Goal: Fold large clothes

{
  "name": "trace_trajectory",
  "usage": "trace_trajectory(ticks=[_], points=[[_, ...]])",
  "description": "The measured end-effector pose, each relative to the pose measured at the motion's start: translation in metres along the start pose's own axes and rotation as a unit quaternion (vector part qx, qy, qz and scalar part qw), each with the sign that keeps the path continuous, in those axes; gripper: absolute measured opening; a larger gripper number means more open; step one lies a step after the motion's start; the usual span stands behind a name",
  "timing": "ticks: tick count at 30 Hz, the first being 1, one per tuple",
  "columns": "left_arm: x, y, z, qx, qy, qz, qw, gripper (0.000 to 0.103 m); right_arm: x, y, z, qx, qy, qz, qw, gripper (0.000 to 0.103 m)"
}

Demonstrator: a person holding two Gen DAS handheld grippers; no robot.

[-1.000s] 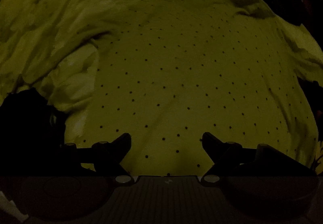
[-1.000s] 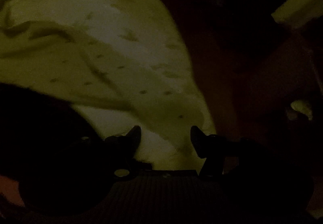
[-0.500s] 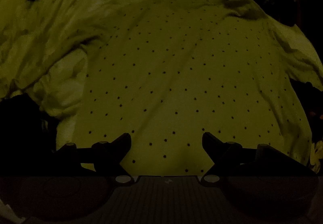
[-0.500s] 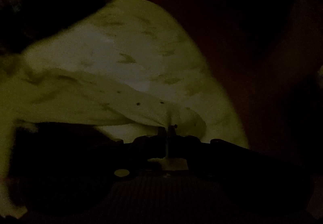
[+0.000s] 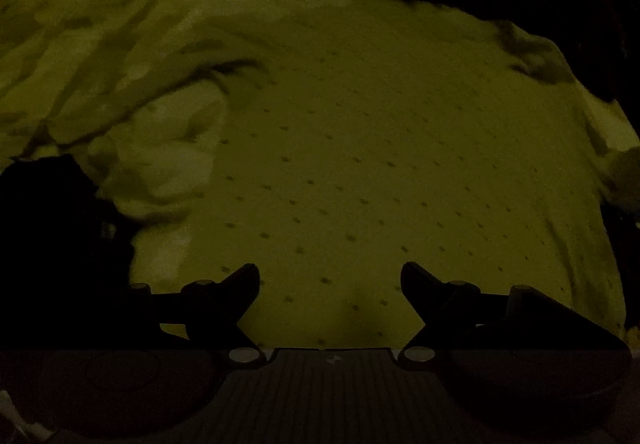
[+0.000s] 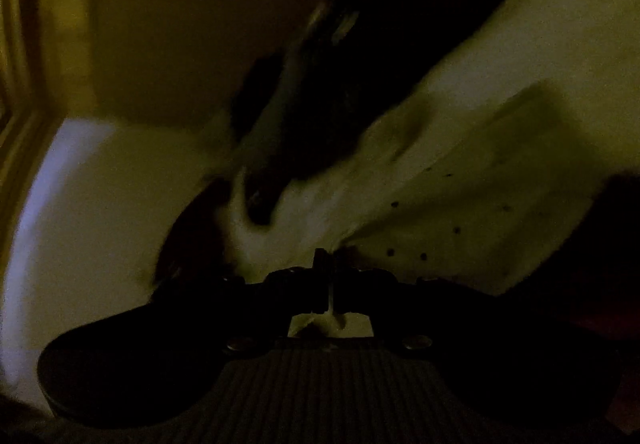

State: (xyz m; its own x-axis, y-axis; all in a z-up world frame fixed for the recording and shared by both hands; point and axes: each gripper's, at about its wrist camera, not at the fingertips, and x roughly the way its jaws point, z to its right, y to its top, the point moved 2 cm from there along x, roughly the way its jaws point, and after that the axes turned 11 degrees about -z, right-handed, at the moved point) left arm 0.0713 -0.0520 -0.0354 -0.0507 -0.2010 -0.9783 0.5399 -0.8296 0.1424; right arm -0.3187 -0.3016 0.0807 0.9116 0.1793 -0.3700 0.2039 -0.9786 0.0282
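Note:
The scene is very dark. A large pale garment with small dark dots (image 5: 360, 172) lies spread flat in the left wrist view. My left gripper (image 5: 330, 276) is open and empty, hovering over the garment's near hem. In the right wrist view my right gripper (image 6: 330, 264) is shut on a pinched edge of the dotted garment (image 6: 460, 196), which rises from the jaws up to the right and hangs lifted.
Rumpled plain pale fabric (image 5: 100, 64) lies bunched left of the dotted garment. Dark shapes border the far side and the left (image 5: 48, 224). In the right wrist view a pale wall (image 6: 100, 224) and a dark blurred object (image 6: 340, 104) lie behind the cloth.
My right gripper closed on the garment's edge and lifted it, swinging the view up toward the wall. My left gripper stayed open and shifted slightly over the garment.

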Motion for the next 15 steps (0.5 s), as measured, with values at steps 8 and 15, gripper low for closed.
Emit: trace_trajectory(ticks=[8, 15], points=[[0.003, 0.001, -0.066, -0.072, 0.005, -0.004, 0.9974, 0.103, 0.222, 0.038, -0.036, 0.000, 0.068, -0.073, 0.995, 0.004], [0.015, 0.004, -0.109, -0.119, -0.010, -0.021, 0.9926, 0.103, 0.358, 0.026, -0.030, 0.042, -0.003, -0.137, 0.990, 0.004]])
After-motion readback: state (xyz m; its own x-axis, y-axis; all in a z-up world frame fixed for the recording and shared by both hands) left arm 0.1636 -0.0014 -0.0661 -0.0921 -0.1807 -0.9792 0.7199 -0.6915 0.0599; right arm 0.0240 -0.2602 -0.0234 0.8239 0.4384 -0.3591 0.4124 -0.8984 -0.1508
